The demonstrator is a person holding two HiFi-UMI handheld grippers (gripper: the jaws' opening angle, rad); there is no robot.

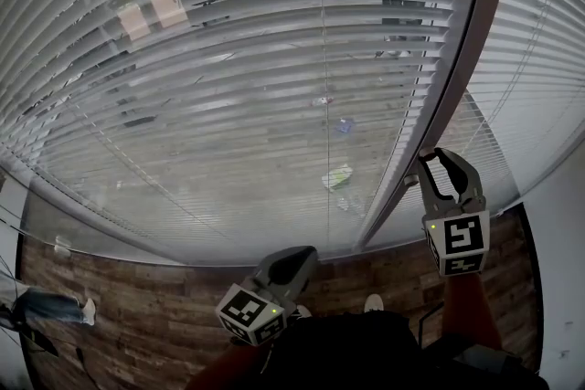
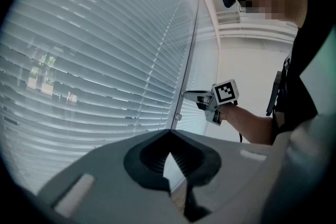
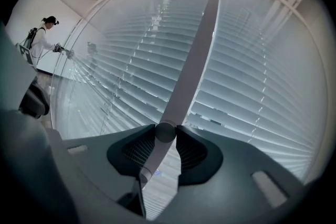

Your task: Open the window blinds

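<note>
White slatted blinds (image 1: 228,59) fill the window ahead and are tilted enough that the ground outside shows through. They also fill the left gripper view (image 2: 105,60) and the right gripper view (image 3: 252,60). A pale tilt wand (image 3: 181,86) hangs in front of the strip between two blind sections. My right gripper (image 1: 428,162) is shut on the wand, whose lower end (image 1: 409,181) pokes out just below the jaws. The left gripper view shows the right gripper (image 2: 188,95) at the wand (image 2: 190,55). My left gripper (image 1: 302,253) hangs lower, near my body, shut and empty, apart from the blinds.
Wood-plank floor (image 1: 119,297) runs under the window. A white wall (image 1: 562,242) stands close on the right. Another person's leg and shoe (image 1: 50,306) show at the lower left. A second person (image 3: 42,39) stands far along the window wall.
</note>
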